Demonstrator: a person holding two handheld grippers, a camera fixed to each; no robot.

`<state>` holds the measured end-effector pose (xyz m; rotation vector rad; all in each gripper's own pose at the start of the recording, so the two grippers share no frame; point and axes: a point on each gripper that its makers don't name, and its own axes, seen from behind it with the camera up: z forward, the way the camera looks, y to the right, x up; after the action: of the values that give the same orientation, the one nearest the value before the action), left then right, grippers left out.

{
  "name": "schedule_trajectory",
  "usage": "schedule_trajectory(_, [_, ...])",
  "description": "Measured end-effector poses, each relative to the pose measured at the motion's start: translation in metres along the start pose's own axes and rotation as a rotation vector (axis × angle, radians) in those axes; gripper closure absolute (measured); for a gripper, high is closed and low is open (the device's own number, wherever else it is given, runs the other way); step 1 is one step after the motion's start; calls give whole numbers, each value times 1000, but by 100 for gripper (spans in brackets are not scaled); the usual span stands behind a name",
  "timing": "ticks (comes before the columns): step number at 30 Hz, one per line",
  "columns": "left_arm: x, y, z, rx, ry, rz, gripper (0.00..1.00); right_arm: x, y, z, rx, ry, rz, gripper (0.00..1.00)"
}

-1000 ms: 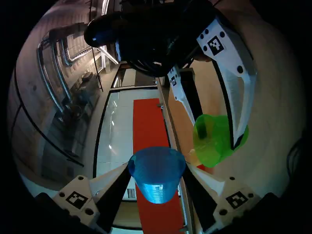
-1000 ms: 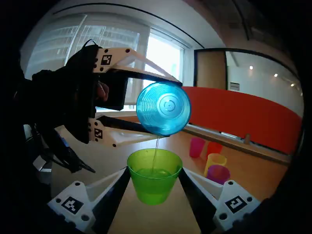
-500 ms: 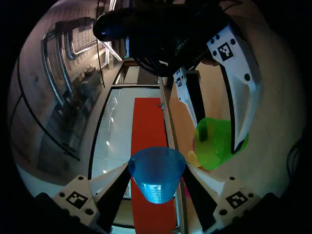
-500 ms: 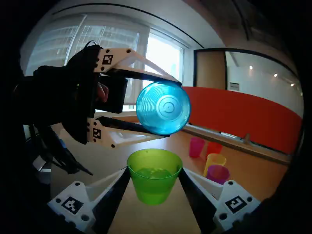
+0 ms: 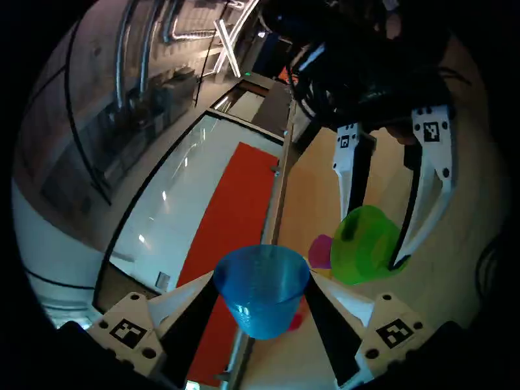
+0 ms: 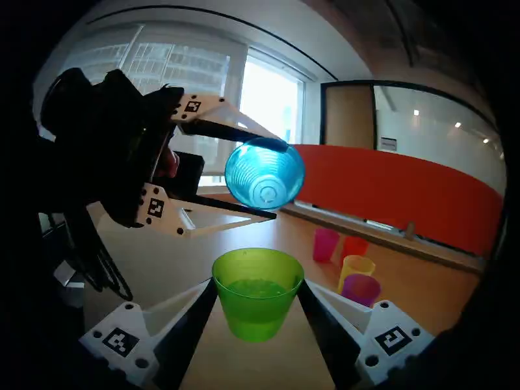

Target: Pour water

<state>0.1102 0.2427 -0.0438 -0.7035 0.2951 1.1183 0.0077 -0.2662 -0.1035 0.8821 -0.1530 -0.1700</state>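
My left gripper [image 5: 261, 296] is shut on a blue cup [image 5: 261, 297]. In the right gripper view that blue cup [image 6: 264, 173] hangs tipped on its side above and behind the green cup, its base toward the camera, and no water runs from it. My right gripper [image 6: 258, 296] is shut on a green cup [image 6: 258, 290] that stands upright with water in its lower part. In the left gripper view the green cup [image 5: 363, 244] sits between the white fingers [image 5: 426, 195] of the right gripper, to the right of the blue cup.
Several small cups, pink [image 6: 325, 244], orange [image 6: 354, 247], yellow [image 6: 358, 268] and purple [image 6: 362, 288], stand on the wooden table [image 6: 422, 286] to the right. A red wall panel [image 6: 416, 188] runs behind them. A gloved hand [image 6: 110, 162] holds the left gripper. Bright windows [image 6: 270, 104] are at the back.
The thin stream from the blue cup into the green cup has stopped. The left gripper has swung the blue cup up and away to the left, turning it back. The green cup has stayed still.
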Motion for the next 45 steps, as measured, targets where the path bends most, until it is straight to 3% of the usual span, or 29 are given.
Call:
schedule_trajectory(12, [-52, 0, 6, -27, -121, -517, 14, 0, 2, 0, -7, 0, 1, 10])
schedule_trajectory(18, [-74, 6, 13, -36, -173, -705, 13, 1, 4, -1, -10, 0, 3, 10])
schedule_trajectory(24, [-79, 17, 17, -66, -174, -895, 13, 2, 7, -2, -16, -1, 5, 10])
schedule_trajectory(27, [-87, 18, 17, -68, -186, -955, 13, 2, 9, -2, -16, -3, 10, 9])
schedule_trajectory(30, [-98, 22, 17, -69, -215, -974, 13, 3, 10, -2, -14, -6, 11, 10])
schedule_trajectory(45, [-114, 52, 22, -140, -250, -1016, 13, -6, 13, 5, 9, -68, -2, 10])
